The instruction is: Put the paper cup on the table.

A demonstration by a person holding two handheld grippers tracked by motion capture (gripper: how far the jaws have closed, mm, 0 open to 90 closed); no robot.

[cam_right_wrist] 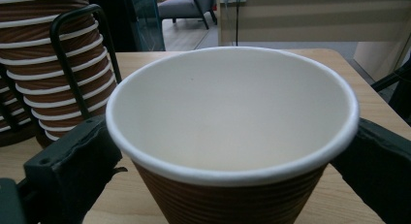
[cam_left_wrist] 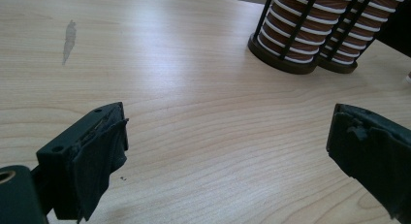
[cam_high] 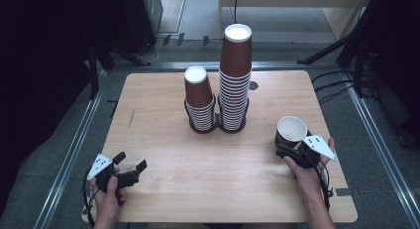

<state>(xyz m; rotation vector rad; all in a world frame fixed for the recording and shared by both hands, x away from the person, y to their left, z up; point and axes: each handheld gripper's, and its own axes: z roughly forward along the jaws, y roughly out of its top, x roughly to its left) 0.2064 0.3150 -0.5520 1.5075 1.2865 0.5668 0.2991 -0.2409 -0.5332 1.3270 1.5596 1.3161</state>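
- Pale wood makes up the table, which sits on a grey floor with dark gear around it; a chair shows far off in the right gripper view.
- At about twelve o'clock of the table's middle stand two stacks of upturned brown paper cups in a black wire holder: the short stack and, touching it at its three o'clock, the tall stack.
- At four o'clock of the holder, well apart from it, a single cup sits mouth up near the table's right edge.
- Its brown wall lies between the jaws of the right gripper, which press it on both sides, so this gripper is clamped on the cup.
- At eight o'clock, near the table's front left corner, the left gripper hovers with jaws spread wide and nothing between them.
- Judgement: one cup is in hand, either just pulled from a stack or bound for one; I cannot tell which.
- Next, if it goes back, it must be turned mouth down and lowered squarely over a stack top.
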